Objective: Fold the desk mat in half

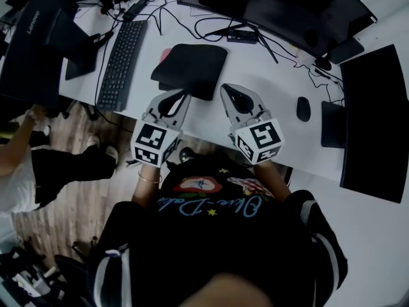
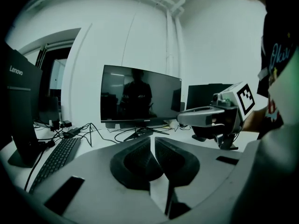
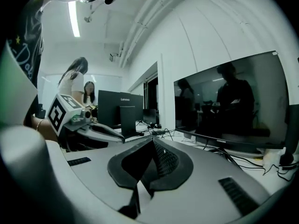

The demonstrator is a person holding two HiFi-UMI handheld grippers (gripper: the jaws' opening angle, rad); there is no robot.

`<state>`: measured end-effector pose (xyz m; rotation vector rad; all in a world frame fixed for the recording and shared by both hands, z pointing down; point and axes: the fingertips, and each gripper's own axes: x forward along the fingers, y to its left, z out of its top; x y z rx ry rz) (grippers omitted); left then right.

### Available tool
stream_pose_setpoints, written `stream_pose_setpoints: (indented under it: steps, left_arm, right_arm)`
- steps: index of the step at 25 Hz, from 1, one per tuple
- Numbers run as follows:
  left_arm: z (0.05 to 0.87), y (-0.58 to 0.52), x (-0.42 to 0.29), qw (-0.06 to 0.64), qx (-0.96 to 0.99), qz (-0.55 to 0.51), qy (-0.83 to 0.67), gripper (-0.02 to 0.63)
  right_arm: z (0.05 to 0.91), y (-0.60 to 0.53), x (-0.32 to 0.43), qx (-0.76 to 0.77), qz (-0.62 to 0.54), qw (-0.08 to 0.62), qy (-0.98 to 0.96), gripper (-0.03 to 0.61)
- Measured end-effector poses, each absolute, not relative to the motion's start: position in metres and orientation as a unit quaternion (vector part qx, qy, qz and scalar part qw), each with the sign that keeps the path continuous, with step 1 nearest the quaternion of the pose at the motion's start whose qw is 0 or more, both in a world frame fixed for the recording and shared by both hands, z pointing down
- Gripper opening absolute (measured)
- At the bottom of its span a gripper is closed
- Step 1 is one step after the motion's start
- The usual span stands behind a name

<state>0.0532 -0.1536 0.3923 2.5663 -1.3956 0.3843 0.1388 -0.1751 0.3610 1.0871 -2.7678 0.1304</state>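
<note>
Your left claw (image 2: 153, 143) is clenched, jaws pressed together with nothing between them, and your right claw (image 3: 153, 143) is the same: shut tight and empty. Both hang side by side above the near edge of the bench (image 1: 268, 110), pointing out across it, clear of everything. Just beyond their tips lies the desk mat (image 1: 192, 66), dark and flat on the white surface, and from your head view it looks doubled over already: a top layer sits slightly askew, with a strip of a lower layer showing along its near edge. Something pink (image 1: 165, 55) peeks out at its left side; you can't tell what it is. The keyboard (image 1: 121, 62) sits to the mat's left, the mouse (image 1: 303, 109) well off to the right, and the curved monitor (image 1: 281, 5) stands behind with its cables trailing. By my read you're at the finishing end, with the fold made and the mat let go. If you want it neat, the next move calls for bringing a claw down on the offset layers to square the edges, or pressing along the crease so it stays flat.
</note>
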Motion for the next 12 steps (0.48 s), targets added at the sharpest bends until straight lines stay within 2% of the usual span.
stream_pose_setpoints:
  steps: [12]
  left_arm:
    - [0.384, -0.147, 0.044, 0.090, 0.846, 0.142, -0.506, 0.028]
  right_arm:
    - [0.358, -0.171, 0.124, 0.310, 0.047, 0.075, -0.947, 0.000]
